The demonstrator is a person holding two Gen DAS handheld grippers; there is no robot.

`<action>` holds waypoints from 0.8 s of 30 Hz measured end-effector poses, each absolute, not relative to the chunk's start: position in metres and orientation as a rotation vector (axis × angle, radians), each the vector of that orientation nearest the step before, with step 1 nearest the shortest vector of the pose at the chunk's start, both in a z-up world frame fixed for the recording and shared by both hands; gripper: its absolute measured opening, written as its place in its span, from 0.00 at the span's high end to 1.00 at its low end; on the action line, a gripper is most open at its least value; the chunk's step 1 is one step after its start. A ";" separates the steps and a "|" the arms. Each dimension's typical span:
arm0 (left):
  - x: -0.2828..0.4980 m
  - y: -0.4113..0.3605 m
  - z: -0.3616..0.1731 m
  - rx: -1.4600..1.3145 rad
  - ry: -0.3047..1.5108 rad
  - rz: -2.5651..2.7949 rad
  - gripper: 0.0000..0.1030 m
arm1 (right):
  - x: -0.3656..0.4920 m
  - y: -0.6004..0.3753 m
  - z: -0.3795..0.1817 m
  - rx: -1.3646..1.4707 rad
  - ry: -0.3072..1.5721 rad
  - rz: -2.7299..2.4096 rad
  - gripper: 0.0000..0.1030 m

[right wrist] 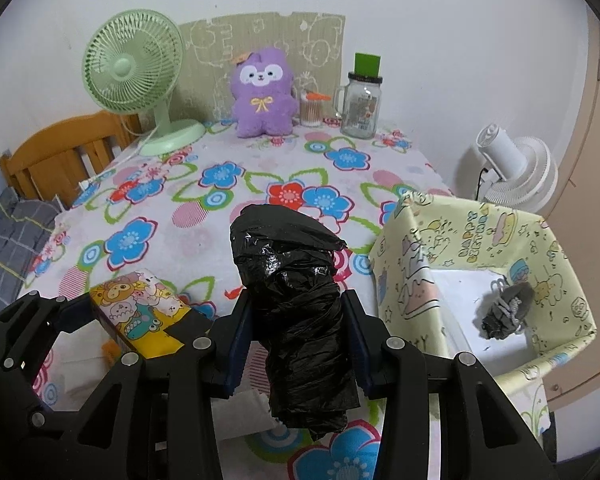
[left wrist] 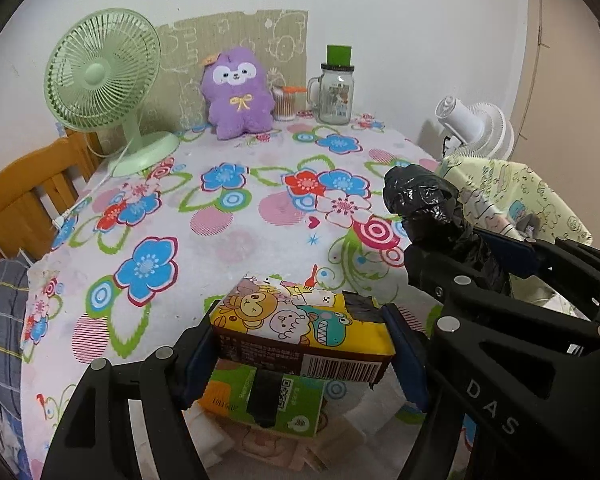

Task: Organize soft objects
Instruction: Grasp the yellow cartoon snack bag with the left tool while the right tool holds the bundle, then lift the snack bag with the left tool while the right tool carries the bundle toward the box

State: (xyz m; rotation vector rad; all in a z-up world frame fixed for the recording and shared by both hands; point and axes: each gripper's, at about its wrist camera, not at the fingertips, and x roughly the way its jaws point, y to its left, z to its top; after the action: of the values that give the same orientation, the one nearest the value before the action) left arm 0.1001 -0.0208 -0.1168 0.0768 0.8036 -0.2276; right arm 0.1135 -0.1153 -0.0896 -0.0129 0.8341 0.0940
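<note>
My left gripper [left wrist: 300,344] is shut on a yellow cartoon tissue pack [left wrist: 300,324] and holds it above several more tissue packs [left wrist: 268,404] on the table. The pack also shows in the right wrist view [right wrist: 140,308]. My right gripper [right wrist: 296,336] is shut on a black plastic bag roll [right wrist: 296,312], held upright above the table; the roll also shows in the left wrist view [left wrist: 424,204]. A yellow-green patterned box [right wrist: 480,240] stands to the right, with a small dark bundle [right wrist: 504,312] inside. A purple plush toy [left wrist: 236,92] sits at the back.
A green desk fan [left wrist: 100,80] stands back left with its cord on the flowered tablecloth [left wrist: 220,240]. A glass jar mug [left wrist: 334,92] and a cotton swab tub [left wrist: 284,102] stand beside the plush. A white fan [right wrist: 512,168] and a wooden chair [left wrist: 24,200] flank the table.
</note>
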 end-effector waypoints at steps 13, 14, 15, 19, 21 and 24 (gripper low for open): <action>0.072 -0.019 -0.085 0.093 0.719 -0.205 0.25 | 0.084 -0.118 -0.054 -0.010 0.752 0.107 0.55; 0.070 -0.019 -0.082 0.093 0.713 -0.204 0.25 | 0.082 -0.118 -0.053 -0.010 0.748 0.108 0.55; 0.068 -0.019 -0.081 0.094 0.709 -0.205 0.25 | 0.080 -0.119 -0.051 -0.010 0.743 0.107 0.55; 0.063 -0.020 -0.074 0.096 0.693 -0.206 0.25 | 0.075 -0.121 -0.043 -0.012 0.728 0.107 0.55; 0.061 -0.022 -0.071 0.098 0.684 -0.206 0.25 | 0.073 -0.122 -0.039 -0.012 0.719 0.108 0.55; 0.058 -0.024 -0.065 0.101 0.672 -0.205 0.25 | 0.069 -0.126 -0.034 -0.009 0.704 0.111 0.55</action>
State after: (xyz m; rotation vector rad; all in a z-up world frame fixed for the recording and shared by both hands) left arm 0.0581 -0.0238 -0.0653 0.1006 0.6719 -0.2052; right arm 0.0694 -0.1256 -0.0335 -0.0092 0.7043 0.1112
